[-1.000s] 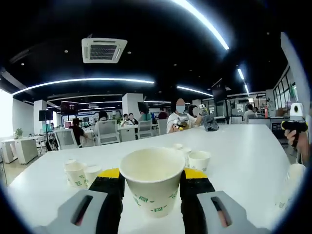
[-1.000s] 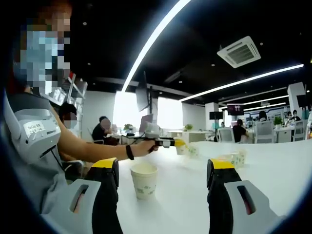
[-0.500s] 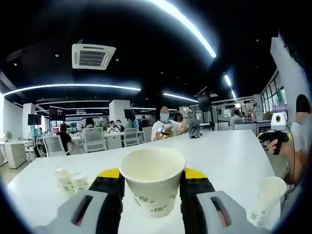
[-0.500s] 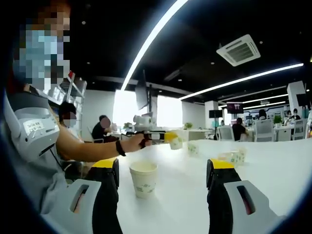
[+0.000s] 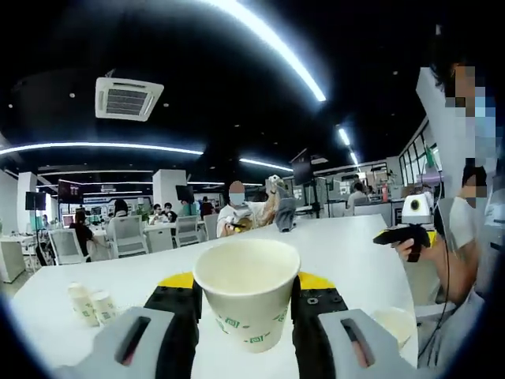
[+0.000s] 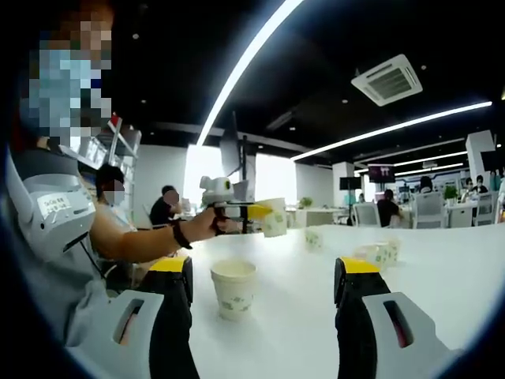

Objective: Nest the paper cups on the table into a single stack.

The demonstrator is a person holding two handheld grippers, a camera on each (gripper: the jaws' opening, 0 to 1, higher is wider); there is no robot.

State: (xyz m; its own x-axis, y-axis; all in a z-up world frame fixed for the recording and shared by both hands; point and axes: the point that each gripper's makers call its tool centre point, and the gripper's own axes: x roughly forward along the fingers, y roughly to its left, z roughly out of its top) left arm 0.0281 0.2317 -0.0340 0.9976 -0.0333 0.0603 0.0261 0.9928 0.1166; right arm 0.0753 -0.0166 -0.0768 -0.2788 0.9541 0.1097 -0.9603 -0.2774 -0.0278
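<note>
Left gripper: its jaws are closed on the held paper cup, which sits upright between the yellow-tipped fingers; in the right gripper view this same gripper is raised above the table at the end of the person's forearm, with the cup at its tip.
Right gripper: jaws spread wide, nothing between them; it also shows at the right of the left gripper view, in the person's hand.
Table: long, white, running away from both cameras.
Standing cup: upright on the table, ahead of the right gripper and nearer its left jaw; apart from both jaws.
Cup at lower right: on the table near the left gripper's right finger.
Small cups: a close pair, well to the left on the table.
Far cups: a small cluster on the table beyond the right gripper.
</note>
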